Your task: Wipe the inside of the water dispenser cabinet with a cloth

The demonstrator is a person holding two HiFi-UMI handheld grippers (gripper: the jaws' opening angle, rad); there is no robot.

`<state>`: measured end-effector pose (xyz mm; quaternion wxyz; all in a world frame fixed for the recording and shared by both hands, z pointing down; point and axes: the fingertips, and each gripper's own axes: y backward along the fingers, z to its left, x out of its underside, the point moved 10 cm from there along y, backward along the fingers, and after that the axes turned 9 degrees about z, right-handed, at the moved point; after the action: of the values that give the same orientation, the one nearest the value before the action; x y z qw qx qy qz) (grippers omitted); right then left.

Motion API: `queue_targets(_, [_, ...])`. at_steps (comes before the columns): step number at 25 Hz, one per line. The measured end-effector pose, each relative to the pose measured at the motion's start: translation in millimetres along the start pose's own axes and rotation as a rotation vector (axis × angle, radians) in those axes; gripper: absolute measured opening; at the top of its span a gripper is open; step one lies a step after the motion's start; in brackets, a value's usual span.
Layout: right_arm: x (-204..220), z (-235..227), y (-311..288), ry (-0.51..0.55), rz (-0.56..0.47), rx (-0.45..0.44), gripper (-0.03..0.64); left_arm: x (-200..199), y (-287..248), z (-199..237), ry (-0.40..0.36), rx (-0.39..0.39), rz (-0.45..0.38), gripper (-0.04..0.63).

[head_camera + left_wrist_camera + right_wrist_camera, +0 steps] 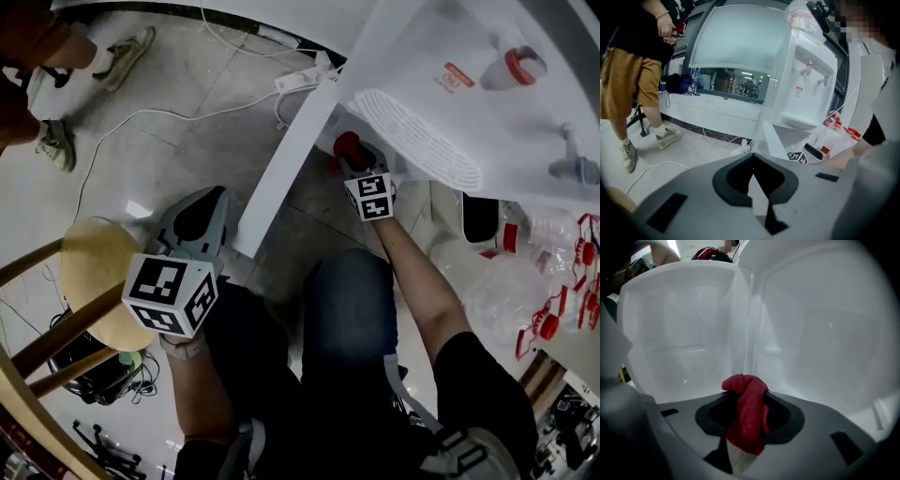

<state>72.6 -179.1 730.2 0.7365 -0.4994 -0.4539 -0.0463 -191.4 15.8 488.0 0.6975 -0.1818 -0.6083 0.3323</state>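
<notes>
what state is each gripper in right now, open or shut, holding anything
left gripper: jaws shut, nothing between them.
right gripper: jaws shut on the red cloth.

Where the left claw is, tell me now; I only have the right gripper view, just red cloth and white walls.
Observer: The left claw is outside the cabinet, shut and empty, on the left of the open cabinet door in the head view.
Operator: Give me what's on the floor near that door.
Observer: A white power strip with its cable lies just past the door.
Operator: Report the right side.
Observer: Clear plastic bottles with red caps are piled to the right of the dispenser.
</notes>
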Motion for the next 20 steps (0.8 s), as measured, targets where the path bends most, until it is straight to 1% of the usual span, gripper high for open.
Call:
queue_targets(4, [3, -9, -24, -0.001, -0.010, 0.033, 0.161, 6, -1, -1, -0.032, -0.020, -0.007, 0.003])
queue_targets(7, [5, -16, -39, 0.006, 0.012, 0.071, 0.165, 12, -7, -7, -0.112, -0.038, 0.028, 0.002])
queue_targets(8, [5, -19, -43, 0.004, 0.016, 0.084, 0.166, 13, -9, -8, -0.128, -0.039, 0.034, 0.002])
queue_targets(11, [5, -29, -55, -0.024, 0.018, 0.116, 0.173, 13, -8, -8, -0.123, -0.022, 0.016, 0.002])
queue_targets(13, [6, -33, -61, -0.036, 0.025, 0.127, 0.186, 14, -8, -10, -0.123, -0.016, 0.018, 0.002])
queue_targets(16, [6, -35, -64, -0.044, 0.022, 0.141, 0.242, 16, -10, -11, -0.120, -0.003, 0.025, 0.003])
queue_targets(18, [5, -28, -63, -0.023, 0.008, 0.146, 0.269, 16, -9, -10, -0.116, 0.000, 0.022, 0.002])
queue_targets(20, [6, -19, -61, 0.048, -0.001, 0.154, 0.272, 16, -7, -11, -0.120, -0.001, 0.024, 0.002])
